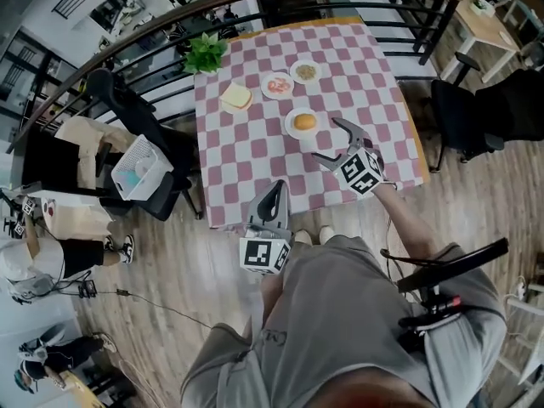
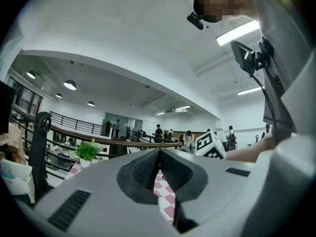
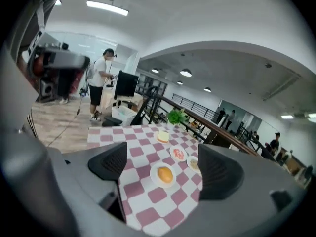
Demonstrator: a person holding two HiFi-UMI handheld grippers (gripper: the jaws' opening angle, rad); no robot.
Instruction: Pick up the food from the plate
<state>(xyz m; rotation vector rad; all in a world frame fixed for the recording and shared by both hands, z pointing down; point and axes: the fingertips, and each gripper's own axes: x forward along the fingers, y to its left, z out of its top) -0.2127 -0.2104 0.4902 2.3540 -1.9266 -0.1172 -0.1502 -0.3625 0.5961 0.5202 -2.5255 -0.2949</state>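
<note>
Reaching for the food is the step you are working on: your right tool (image 1: 326, 140) is hanging over the near part of the desk (image 1: 246, 164), tilted downward, with its jaws spread wide and nothing between the pads. The bun (image 1: 304, 122) is sitting in the middle of its white plate (image 1: 290, 132), near the tips but not touching them. The right gripper view is framing it squarely between the two open jaws, so you are lining up well. Your left tool (image 1: 275, 187) is waiting level at the desk's front edge, its jaws pressed together on nothing, well apart from the plate. For the next move, I judge you are needing to carry the right tool forward and down until the pads are standing on either side of the bun, clear of the plate's rim. Then be squeezing gently, since a soft bun is likely to be giving under pressure. The sandwich (image 1: 236, 97) and the dish of red food (image 1: 277, 85) are lying farther back and are not getting in your way.
</note>
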